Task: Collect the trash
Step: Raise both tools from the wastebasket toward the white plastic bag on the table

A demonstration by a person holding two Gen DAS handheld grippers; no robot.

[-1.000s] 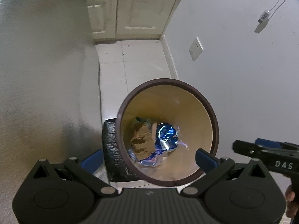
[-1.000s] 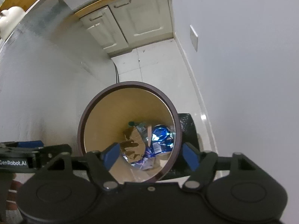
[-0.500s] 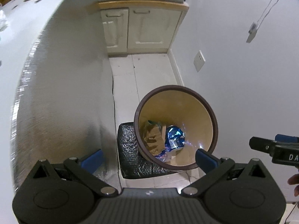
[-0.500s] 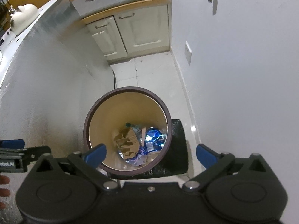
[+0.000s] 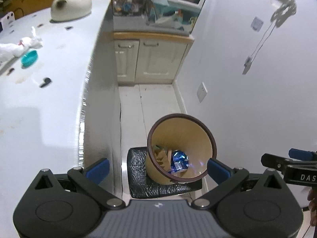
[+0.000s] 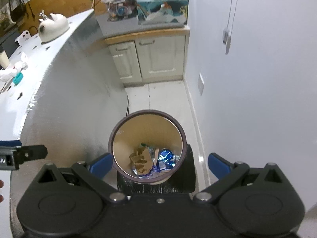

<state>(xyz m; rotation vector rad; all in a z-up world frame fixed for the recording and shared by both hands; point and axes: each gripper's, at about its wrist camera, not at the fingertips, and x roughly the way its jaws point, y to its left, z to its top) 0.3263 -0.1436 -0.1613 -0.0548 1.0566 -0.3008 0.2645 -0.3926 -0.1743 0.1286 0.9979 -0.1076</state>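
Note:
A tan trash bin with a dark brown rim (image 5: 198,119) (image 6: 146,112) stands on the floor between the white counter and the wall. Inside lie brown cardboard pieces (image 6: 141,161) (image 5: 161,155) and a crumpled blue foil wrapper (image 6: 166,158) (image 5: 179,160). My left gripper (image 5: 156,166) is open and empty, high above the bin. My right gripper (image 6: 159,163) is open and empty, also above the bin. On the counter lie crumpled white tissue (image 5: 23,44) (image 6: 18,65) and a teal cap (image 5: 29,58) (image 6: 18,78).
The bin sits on a black mat (image 5: 158,186) (image 6: 190,178). A white cat-shaped teapot (image 5: 71,7) (image 6: 53,26) stands far back on the counter (image 5: 39,119). Cream cabinets (image 5: 150,61) close the far end of the narrow floor strip. The wall (image 5: 257,99) is right.
Both grippers have risen well away from the bin, which looks smaller now. The counter top with the tissue and teal cap has come into view. The right gripper's jaws have opened wider.

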